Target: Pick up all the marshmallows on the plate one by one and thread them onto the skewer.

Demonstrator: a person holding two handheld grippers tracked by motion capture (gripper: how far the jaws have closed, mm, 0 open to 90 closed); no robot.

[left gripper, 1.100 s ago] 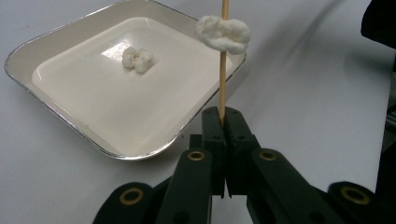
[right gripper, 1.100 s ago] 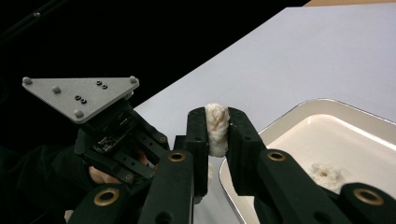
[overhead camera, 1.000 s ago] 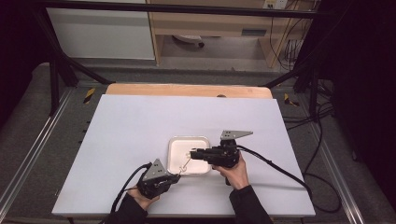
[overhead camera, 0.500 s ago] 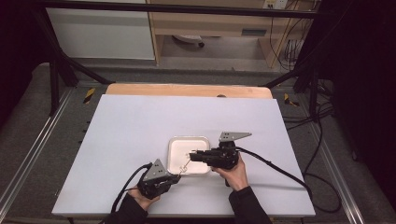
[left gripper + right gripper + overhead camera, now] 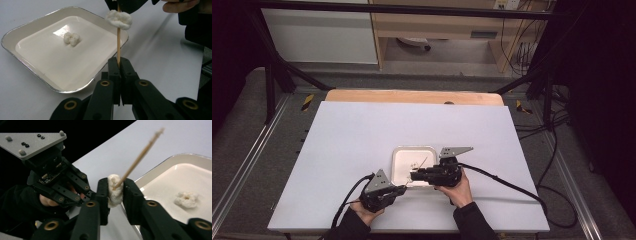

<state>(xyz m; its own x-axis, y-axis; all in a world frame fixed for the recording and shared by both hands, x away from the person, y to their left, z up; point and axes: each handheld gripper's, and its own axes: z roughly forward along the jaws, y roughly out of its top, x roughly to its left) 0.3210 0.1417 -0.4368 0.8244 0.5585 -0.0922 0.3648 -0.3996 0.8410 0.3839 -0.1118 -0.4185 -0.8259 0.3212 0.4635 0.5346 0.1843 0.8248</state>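
1. High view: your white surface [image 5: 362,150] carries the tray [image 5: 401,159], near edge centre.
2. Your left tongs [image 5: 119,65] are pressed together on the skewer [image 5: 118,45].
3. Your right tongs [image 5: 115,188], lately widening, pinch the skewered white puff [image 5: 114,191]; another puff [image 5: 186,199] lies in the tray.

Tray [image 5: 398,165] aside, table [image 5: 362,135] lies open.
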